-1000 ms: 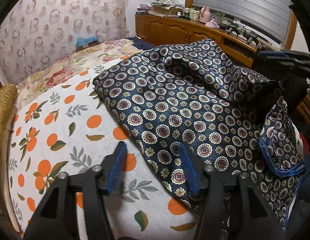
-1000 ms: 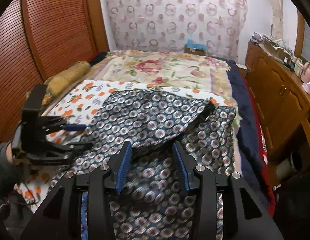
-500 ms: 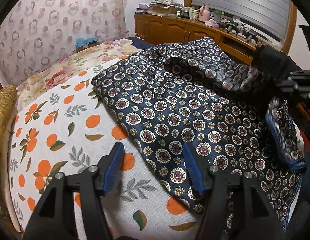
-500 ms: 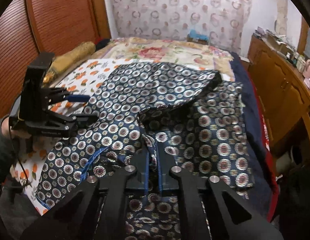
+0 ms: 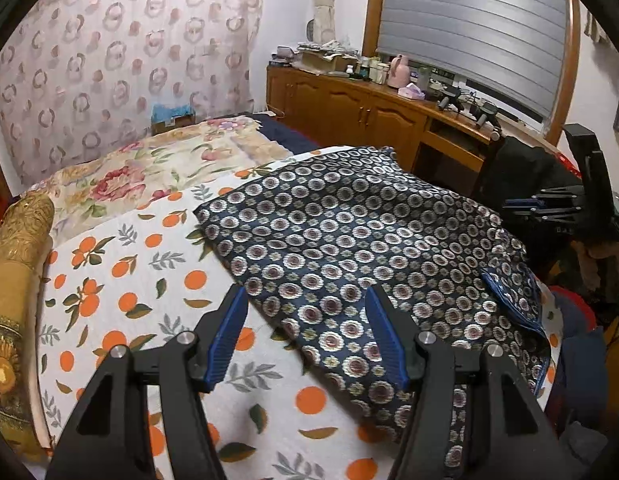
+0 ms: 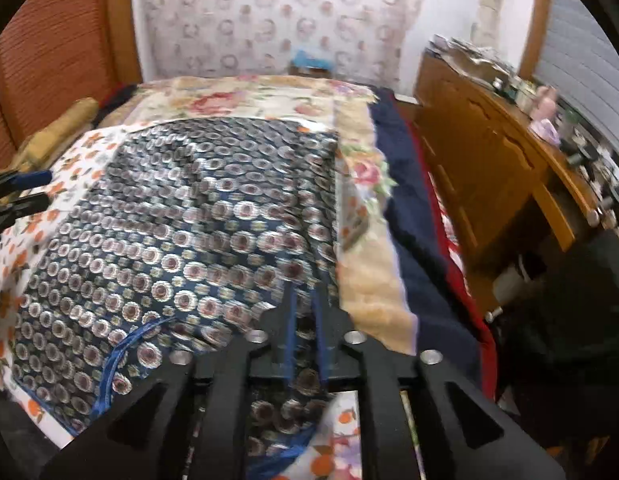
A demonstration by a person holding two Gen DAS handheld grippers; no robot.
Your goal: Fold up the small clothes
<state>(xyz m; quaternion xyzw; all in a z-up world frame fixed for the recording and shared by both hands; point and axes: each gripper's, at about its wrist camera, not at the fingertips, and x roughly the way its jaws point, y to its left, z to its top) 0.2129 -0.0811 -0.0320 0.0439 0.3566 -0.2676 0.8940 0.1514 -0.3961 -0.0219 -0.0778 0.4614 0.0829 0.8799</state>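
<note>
A navy garment with a round medallion print [image 5: 349, 236] lies spread on the orange-print sheet [image 5: 141, 280] of the bed. My left gripper [image 5: 305, 334] is open and empty, hovering over the garment's near left edge. My right gripper [image 6: 305, 316] is shut on the garment's near edge, with cloth [image 6: 189, 240] pinched between the blue pads; this view is blurred. A blue-trimmed hem [image 5: 517, 300] is turned up at the right. The right gripper also shows in the left wrist view [image 5: 549, 208], and the left gripper shows in the right wrist view [image 6: 17, 192].
A floral bedspread [image 5: 157, 168] covers the far bed. A gold bolster [image 5: 17, 232] lies at the left edge. A wooden cabinet [image 5: 369, 116] with clutter runs along the right side. Dark bags [image 5: 525, 168] sit beside the bed.
My right gripper closed on the garment's edge and pulled it flatter and toward me. The raised fold has dropped. My left gripper stayed open and lifted slightly.
</note>
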